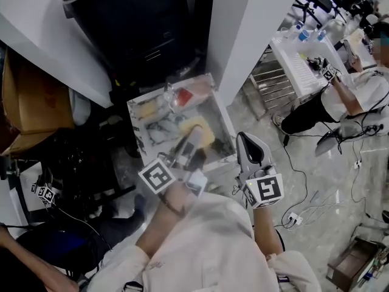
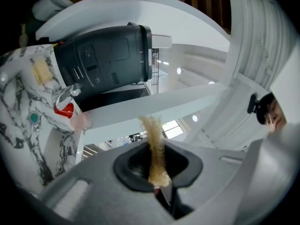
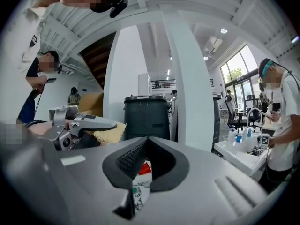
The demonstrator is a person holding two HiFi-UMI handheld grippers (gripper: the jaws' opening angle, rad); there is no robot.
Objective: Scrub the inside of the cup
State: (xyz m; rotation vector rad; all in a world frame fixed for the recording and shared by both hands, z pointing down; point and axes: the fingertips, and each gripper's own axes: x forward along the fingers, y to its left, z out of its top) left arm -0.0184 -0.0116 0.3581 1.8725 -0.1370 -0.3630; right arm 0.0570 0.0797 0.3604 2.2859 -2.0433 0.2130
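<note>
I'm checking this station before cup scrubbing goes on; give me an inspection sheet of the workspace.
Surface: marbled table, small, white with dark veins.
Job's things: yellow sponge; red cup-like item on the table, too blurred to be sure.
Clutter: pale yellow pad on the table.
Grippers: left gripper shut on the sponge; right gripper shut, empty.
Cables: loose cables on the floor.
Surroundings: black bin, white pillar, another person at a bench.

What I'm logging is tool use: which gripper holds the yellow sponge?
The left gripper: the yellow sponge is pinched in its jaws; the right gripper is shut, empty.
</note>
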